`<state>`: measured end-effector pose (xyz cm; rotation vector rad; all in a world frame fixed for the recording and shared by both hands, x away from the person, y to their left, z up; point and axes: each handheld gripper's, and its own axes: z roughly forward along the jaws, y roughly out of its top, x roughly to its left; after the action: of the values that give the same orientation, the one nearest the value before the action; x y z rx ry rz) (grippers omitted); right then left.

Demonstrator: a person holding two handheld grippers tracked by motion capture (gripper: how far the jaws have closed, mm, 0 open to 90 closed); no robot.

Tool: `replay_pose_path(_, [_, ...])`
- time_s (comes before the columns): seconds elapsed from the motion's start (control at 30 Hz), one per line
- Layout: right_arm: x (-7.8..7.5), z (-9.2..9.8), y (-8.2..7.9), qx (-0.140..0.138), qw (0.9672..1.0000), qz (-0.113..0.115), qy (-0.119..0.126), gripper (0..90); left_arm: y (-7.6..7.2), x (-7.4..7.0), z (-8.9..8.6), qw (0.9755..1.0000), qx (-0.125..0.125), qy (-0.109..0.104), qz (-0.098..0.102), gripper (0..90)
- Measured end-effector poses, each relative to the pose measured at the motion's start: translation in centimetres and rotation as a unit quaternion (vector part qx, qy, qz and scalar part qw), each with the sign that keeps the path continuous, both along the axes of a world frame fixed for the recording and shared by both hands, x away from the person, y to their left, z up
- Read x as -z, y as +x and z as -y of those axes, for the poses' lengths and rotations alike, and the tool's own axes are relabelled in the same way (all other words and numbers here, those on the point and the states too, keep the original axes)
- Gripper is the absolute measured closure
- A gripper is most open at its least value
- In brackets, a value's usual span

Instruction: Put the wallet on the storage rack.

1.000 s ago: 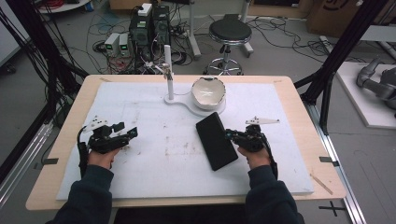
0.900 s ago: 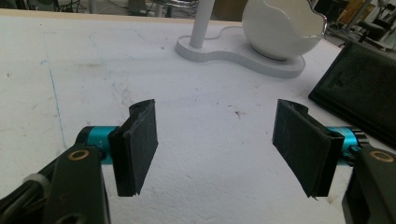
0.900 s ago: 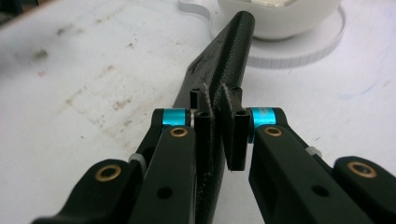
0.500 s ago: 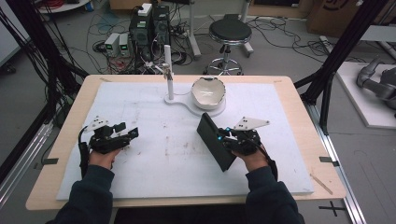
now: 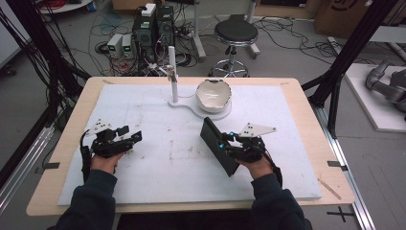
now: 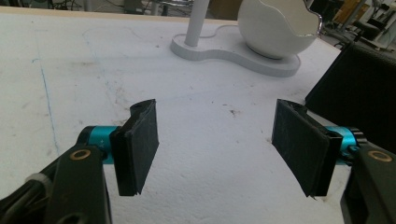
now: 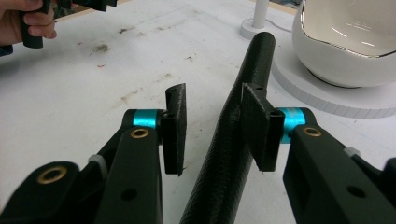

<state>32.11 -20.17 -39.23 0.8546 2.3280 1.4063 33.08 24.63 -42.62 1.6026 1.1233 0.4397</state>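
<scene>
The white mat (image 5: 158,163) covers most of the wooden table (image 5: 311,120), and there is plenty of bare mat between the 2 hands and toward the near edge, while the far middle is taken up by a white stand (image 5: 173,72) on a flat base with a white bowl (image 5: 214,93) sitting on it. The left gripper (image 5: 136,136) rests over the left part of the mat, well apart from everything, its jaws spread wide with nothing between them. The right gripper (image 5: 222,143) sits right of centre at a black flat case (image 5: 218,151), which stands tilted up on its long edge with its far end near the base under the bowl. From above, the case hides the fingertips, so the gap is hard to read there; the right gripper view settles it, showing the case (image 7: 233,135) running away between the 2 pads, leaning against the right-hand pad while the left-hand pad stands clear of it with a visible gap. These jaws have just been opening, so the grip is loosened and the case only stands between them. That view also catches the bowl (image 7: 345,42) close beyond on the right and the other hand at the top left corner. The left gripper view shows its pads (image 6: 140,144) far apart over bare mat, the bowl (image 6: 280,28) ahead and the case (image 6: 359,88) as a dark slab at the right edge.
</scene>
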Motion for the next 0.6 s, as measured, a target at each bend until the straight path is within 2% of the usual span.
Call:
replay_pose_path(0.1, [0.0, -0.02, -0.02, -0.002, 1.0, 0.001, 0.001, 59.9, -0.02, -0.01, -0.01, 1.0, 0.001, 0.0, 0.0, 31.5])
replay_pose_path(0.13, [0.0, -0.05, -0.06, -0.001, 1.0, 0.005, 0.0, 56.8, -0.02, -0.01, -0.05, 1.0, 0.002, 0.0, 0.0, 31.5])
replay_pose_path(0.23, [0.23, 0.06, -0.28, 0.018, 0.9996, 0.021, -0.008, 51.0, 0.01, 0.01, -0.03, 1.0, 0.0, -0.003, 0.0, 31.5])
replay_pose_path(0.4, [0.69, 0.56, -0.2, 0.021, 0.9996, 0.015, 0.009, 51.0, -0.01, 0.0, 0.0, 1.0, 0.0, -0.001, 0.0, 31.5])
replay_pose_path(0.5, [0.68, 0.37, -0.26, 0.012, 0.9997, 0.021, 0.006, 54.7, 0.01, 0.0, 0.03, 1.0, 0.0, -0.002, 0.0, 31.5])
replay_pose_path(0.6, [0.57, -0.39, -0.55, 0.002, 0.9995, 0.03, -0.008, 59.8, 0.01, -0.01, 0.04, 1.0, 0.002, -0.001, 0.0, 31.5])
